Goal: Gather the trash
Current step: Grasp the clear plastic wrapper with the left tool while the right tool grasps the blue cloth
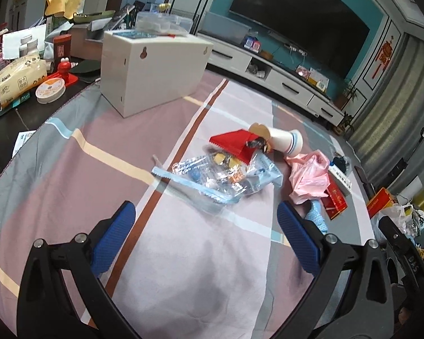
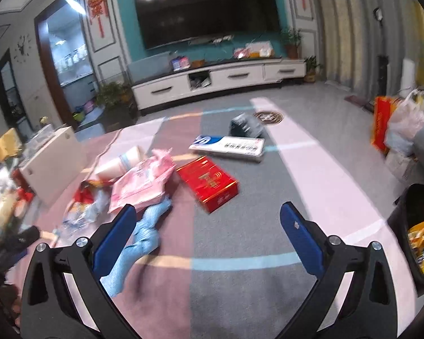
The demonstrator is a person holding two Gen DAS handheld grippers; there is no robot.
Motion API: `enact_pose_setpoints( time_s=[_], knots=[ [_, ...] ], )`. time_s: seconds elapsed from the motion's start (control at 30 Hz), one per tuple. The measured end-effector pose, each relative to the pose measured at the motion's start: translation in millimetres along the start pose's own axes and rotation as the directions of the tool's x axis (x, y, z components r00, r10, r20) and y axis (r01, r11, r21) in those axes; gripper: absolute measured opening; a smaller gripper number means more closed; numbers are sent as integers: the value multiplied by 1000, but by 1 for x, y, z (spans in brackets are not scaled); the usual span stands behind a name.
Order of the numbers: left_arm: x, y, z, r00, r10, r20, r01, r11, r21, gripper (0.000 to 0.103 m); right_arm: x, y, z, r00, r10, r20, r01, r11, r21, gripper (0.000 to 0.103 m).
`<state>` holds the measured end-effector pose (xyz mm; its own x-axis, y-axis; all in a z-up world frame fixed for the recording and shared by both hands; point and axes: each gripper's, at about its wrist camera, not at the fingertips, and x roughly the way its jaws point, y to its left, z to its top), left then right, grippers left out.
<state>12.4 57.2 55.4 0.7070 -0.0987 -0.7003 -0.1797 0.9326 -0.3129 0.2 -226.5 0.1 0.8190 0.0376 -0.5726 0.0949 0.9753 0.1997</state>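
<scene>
Looking along our left gripper [image 1: 205, 220], we see its blue pads spread wide with nothing between them, hovering over bare striped cloth [image 1: 79, 169] in the lower half of the frame. Just above the gap, at centre frame, lies the heap of clear and blue wrappers [image 1: 212, 178]; a red paper carton [image 1: 236, 142] rests on its upper edge, and a tipped white paper cup [image 1: 279, 139] lies touching the carton to the right. A crumpled pink plastic bag [image 1: 308, 178] sits right of the heap, above the right pad, with the red cigarette box [image 1: 335, 200] just beyond it. A white box [image 1: 155, 73] stands in the upper left, well apart from the trash.

From our right gripper [image 2: 207, 226], the jaws are likewise released and wide, gripping nothing. A twisted blue cloth [image 2: 144, 234] lies against the inner face of the left pad [image 2: 114, 243]; whether they actually touch we cannot tell. The pink bag [image 2: 141, 183] sits just above that pad, the cigarette box [image 2: 209, 182] upper centre between the pads, and a white-and-blue flat carton [image 2: 229, 145] beyond it. A black bin [image 2: 418, 237] at the right edge holds yellow wrappers.
</scene>
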Motion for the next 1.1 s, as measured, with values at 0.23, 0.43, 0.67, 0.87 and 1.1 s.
enact_pose_setpoints(
  time_s=[0.23,0.43,0.67,0.87,1.1],
  knots=[
    [18,-7,19,1000,21,-22,-19,997,74,100,18,17,4,973,184,-140,-180,983,39,87],
    [59,-13,39,995,-24,-96,34,994,103,100,56,50,8,956,186,-227,-202,978,-48,58],
    [94,-26,43,987,-46,-152,69,986,151,100,84,61,-11,938,164,-305,-200,976,-89,34],
    [106,-32,33,984,-15,-175,50,979,197,96,80,62,-15,945,151,-289,-191,975,-115,27],
    [100,-39,22,987,-22,-159,59,970,235,53,74,56,-18,943,169,-287,-201,976,-88,24]
  ],
)
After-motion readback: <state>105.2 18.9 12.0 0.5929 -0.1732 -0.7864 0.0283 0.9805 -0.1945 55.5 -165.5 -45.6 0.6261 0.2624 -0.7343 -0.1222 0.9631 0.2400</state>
